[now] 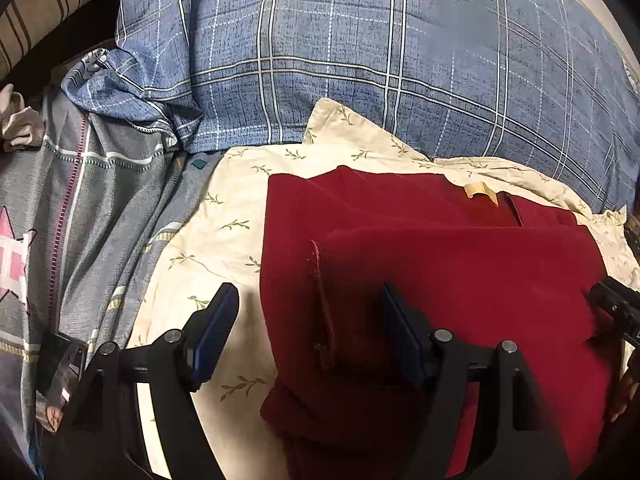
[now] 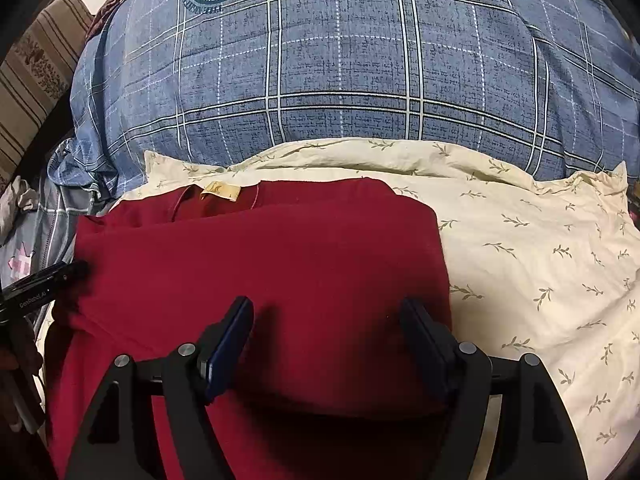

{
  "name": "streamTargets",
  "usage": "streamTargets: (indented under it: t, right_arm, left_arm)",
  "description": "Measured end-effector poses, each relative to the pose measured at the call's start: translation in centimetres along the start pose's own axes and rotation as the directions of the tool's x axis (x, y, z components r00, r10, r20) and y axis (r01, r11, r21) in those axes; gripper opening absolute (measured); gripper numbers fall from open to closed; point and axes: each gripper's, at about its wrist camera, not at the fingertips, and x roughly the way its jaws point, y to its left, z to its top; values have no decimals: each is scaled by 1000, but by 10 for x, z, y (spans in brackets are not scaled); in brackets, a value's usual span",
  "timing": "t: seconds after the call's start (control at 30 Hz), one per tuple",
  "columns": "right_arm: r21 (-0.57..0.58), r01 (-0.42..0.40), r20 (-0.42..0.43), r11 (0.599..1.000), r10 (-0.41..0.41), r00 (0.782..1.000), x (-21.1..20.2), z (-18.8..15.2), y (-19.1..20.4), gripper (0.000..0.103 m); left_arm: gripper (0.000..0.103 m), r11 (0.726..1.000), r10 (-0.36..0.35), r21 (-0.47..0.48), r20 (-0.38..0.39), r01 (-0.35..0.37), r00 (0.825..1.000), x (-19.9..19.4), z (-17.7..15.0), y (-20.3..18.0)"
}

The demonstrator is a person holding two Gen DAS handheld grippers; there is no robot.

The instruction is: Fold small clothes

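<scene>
A dark red garment [image 1: 460, 280] lies partly folded on a cream leaf-print pillow [image 1: 224, 216], with a yellow neck label [image 1: 480, 192] at its far edge. My left gripper [image 1: 308, 320] is open and empty over the garment's left edge. In the right wrist view the garment [image 2: 256, 264] fills the centre, its label [image 2: 220, 190] at the far side. My right gripper [image 2: 326, 332] is open and empty above the garment's near right part. The left gripper's tip [image 2: 44, 284] shows at the garment's left edge, and the right gripper's tip [image 1: 616, 308] at its right edge.
A large blue plaid duvet [image 1: 360, 60] is piled behind the pillow; it also shows in the right wrist view [image 2: 340, 60]. Grey patterned bedding [image 1: 80, 208] lies to the left. The cream pillow [image 2: 540, 272] extends to the right of the garment. A striped cushion [image 2: 36, 76] sits far left.
</scene>
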Motion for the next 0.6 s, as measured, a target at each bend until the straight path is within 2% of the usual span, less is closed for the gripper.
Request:
streamTargets:
  t: [0.6]
  right_arm:
    - [-17,11,-6,1000,-11,1000,0,-3,4,77]
  left_arm:
    - [72,1000,0,5,12,0,1000,-4,-2,0]
